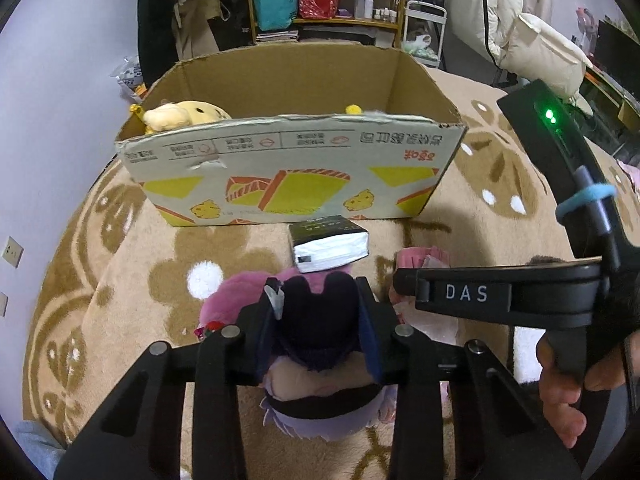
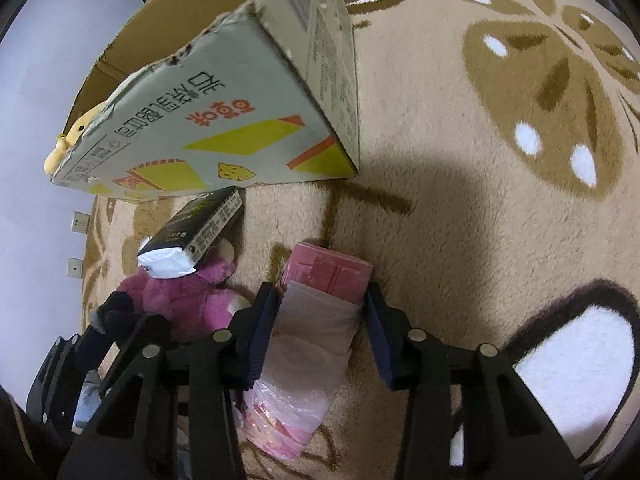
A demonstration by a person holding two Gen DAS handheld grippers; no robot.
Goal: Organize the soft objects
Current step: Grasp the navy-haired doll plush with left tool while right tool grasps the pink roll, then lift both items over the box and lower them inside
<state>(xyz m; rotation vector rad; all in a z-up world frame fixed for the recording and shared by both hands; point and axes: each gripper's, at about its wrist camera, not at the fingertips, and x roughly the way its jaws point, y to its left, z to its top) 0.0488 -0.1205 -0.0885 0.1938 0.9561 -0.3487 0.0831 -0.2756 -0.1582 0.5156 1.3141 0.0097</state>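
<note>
Two grippers low in frame: left gripper (image 1: 320,312) clamped on dark doll (image 1: 316,332), right gripper (image 2: 322,320) fingers narrow around pink tissue pack (image 2: 320,304), contact unclear; box (image 1: 288,168) above

Both grippers are matte black plastic; the left gripper (image 1: 320,300) has dark blue pads and round silver pivot screws; the right gripper (image 2: 322,312) matches, and from the left wrist view its body bears white letters "DAS", a green light and a blue band.
</note>
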